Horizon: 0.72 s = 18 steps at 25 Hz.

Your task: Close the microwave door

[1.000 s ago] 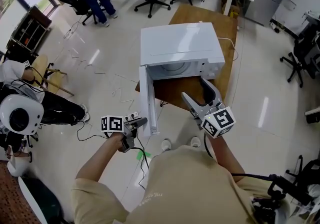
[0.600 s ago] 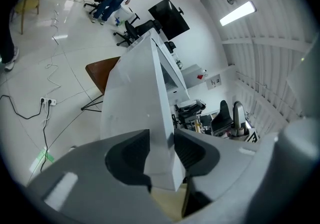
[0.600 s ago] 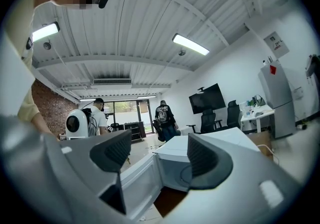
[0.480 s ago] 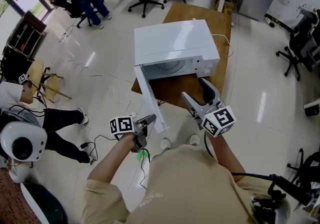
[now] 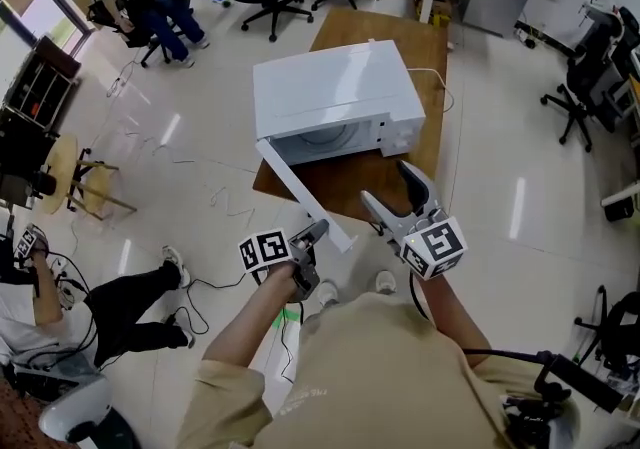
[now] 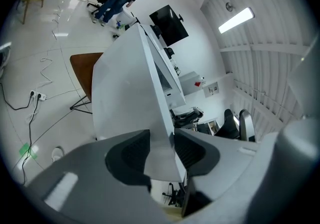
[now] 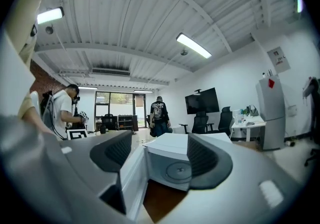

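since my left gripper is clamped on the free edge of the microwave door, which juts toward five o'clock from the microwave on its table, i judge closing half done. my right gripper, spread and empty, hovers at two o'clock, possibly in the swing's path.

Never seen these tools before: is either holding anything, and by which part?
The left gripper clamps the microwave door by its free edge, away from the hinge. The right gripper is empty, its jaws apart.
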Tool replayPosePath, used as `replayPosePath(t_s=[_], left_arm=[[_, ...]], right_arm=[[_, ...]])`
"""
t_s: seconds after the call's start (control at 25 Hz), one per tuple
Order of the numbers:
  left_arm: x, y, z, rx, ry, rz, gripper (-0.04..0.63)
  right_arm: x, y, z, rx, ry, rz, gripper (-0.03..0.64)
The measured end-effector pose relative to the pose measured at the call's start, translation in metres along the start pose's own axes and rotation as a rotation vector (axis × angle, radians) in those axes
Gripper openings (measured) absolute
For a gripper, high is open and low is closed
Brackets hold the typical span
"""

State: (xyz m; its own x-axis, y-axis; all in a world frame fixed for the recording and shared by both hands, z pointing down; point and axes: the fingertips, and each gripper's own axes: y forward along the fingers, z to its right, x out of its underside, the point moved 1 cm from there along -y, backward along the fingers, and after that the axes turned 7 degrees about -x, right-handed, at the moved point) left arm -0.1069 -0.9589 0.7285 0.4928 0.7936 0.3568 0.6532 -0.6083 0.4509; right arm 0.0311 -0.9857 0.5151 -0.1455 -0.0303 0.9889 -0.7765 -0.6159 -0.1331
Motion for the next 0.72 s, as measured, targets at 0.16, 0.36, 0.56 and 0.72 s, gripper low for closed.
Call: replayPosePath(t_s=[0.16, 0.36, 0.56, 0.72], left_arm=[[-0.003, 0.02, 0.01, -0.007, -0.025, 0.046, 0.158], [-0.006, 0.048, 0.023, -0.021, -0.058, 0.064, 0.16], [-0.023, 0.081, 0.039, -0.037, -0.102, 0.078, 0.158], [-0.027, 0.094, 0.038, -0.039, -0.129, 0.085, 0.156]], right_arm=[[0.0, -0.008, 0.009, 0.027, -0.009, -0.007, 0.336], [0.001, -0.021, 0.021, 0.066, -0.007, -0.019, 0.334], [-0.007, -0.023, 0.039, 0.09, -0.005, -0.021, 0.334], [-0.004, -0.03, 0.038, 0.108, -0.007, -0.016, 0.333]])
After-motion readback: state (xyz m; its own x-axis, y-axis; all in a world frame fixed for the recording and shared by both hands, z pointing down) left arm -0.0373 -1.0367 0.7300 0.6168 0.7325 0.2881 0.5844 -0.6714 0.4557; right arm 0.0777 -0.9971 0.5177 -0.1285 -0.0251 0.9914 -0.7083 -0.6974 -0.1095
